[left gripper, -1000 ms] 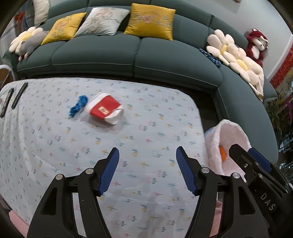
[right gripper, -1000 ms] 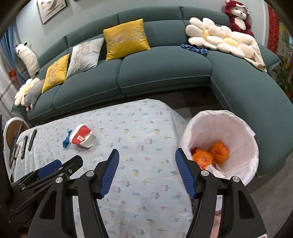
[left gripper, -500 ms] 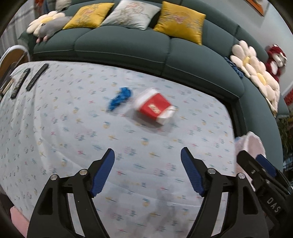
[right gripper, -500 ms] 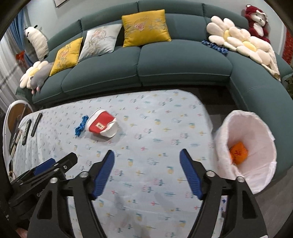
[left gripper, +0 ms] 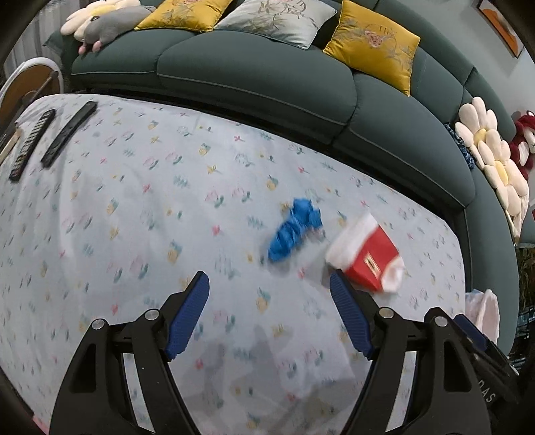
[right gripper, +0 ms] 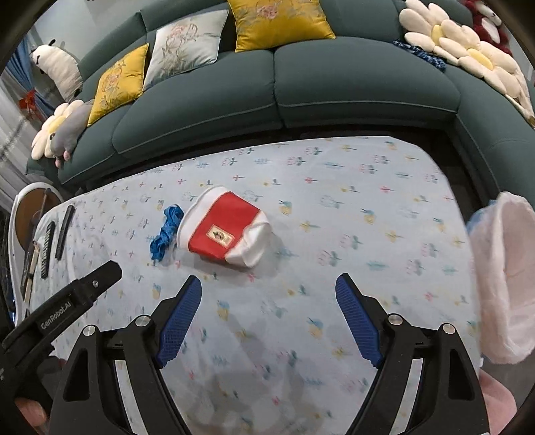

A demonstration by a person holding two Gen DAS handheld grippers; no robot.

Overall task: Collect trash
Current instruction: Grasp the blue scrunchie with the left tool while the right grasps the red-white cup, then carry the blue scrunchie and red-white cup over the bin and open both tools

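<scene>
- A dark green sofa (right gripper: 334,77) curves round the far side of the scene, with yellow cushions (right gripper: 277,20) and flower-shaped pillows (right gripper: 461,43) on its seat.
- A table under a pale floral cloth (right gripper: 334,214) fills the foreground in both views.
- A bin lined with a white bag (right gripper: 501,281) stands just off the table's right edge (only its rim shows in the left wrist view).
- A crumpled red and white carton (right gripper: 227,231) lies on the cloth towards the sofa side, ahead of both tools.
- A blue crumpled scrap (right gripper: 165,232) lies just beside the carton, on its left.
- Two dark remotes (left gripper: 50,134) rest well apart from the trash, near the table's left end.
- The left gripper (left gripper: 269,318) has its blue pads spread wide, nothing between them.
- The right gripper (right gripper: 267,318) is likewise spread, gripping nothing.
</scene>
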